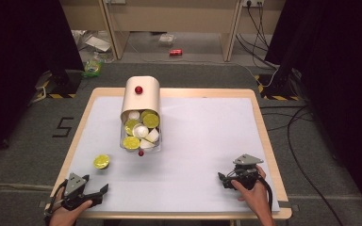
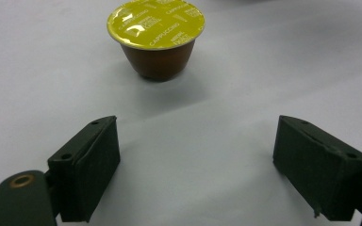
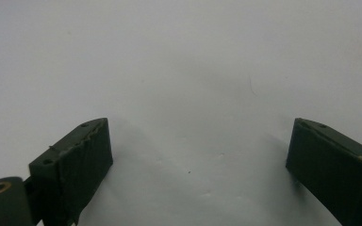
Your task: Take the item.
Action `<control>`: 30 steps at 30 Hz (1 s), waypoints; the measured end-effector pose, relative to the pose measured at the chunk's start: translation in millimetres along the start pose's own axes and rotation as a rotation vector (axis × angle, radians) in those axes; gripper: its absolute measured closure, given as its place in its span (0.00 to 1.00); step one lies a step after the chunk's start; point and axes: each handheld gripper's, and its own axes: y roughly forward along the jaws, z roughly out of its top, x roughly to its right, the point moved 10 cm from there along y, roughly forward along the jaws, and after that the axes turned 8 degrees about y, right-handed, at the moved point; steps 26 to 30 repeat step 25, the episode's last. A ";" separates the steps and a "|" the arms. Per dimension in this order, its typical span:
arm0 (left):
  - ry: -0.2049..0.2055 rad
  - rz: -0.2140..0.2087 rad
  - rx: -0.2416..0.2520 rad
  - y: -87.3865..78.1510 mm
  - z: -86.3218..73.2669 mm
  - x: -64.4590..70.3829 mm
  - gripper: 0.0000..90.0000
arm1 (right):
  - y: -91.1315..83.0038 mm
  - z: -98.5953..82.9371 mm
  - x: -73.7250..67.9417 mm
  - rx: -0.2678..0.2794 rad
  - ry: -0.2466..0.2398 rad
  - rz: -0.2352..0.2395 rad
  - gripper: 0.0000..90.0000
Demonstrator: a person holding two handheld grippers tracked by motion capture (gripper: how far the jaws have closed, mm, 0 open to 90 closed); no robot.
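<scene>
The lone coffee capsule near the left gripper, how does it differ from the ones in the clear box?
The lone capsule stands upright and apart on the white table; the boxed capsules are heaped and tilted. It is yellow-lidded; the heap mixes yellow and white. Its lid reads Cappuccino; theirs are too small to read.

Table: light wood rim, top covered by a pale white sheet. Centre-left of the frame: a clear tray of yellow-lidded and white capsules, partly under a beige curved cover bearing a small red ball. A second red ball at the tray's near edge. Lower left: one lone capsule, yellow foil lid, brown body, upright on the sheet, apart from the tray.
</scene>
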 end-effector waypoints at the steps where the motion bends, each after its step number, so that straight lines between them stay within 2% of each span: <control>1: 0.001 0.000 0.001 0.0 -0.1 0.0 0.16 | 0.1 0.2 0.3 0.001 -0.004 0.000 0.08; 14: 0.000 0.008 0.063 -0.2 -1.9 0.4 0.16 | 0.1 0.1 0.2 0.000 -0.003 0.001 0.08; 30: 0.000 0.010 0.069 -0.3 -2.3 0.4 0.16 | 0.2 0.3 0.4 0.002 -0.004 0.003 0.08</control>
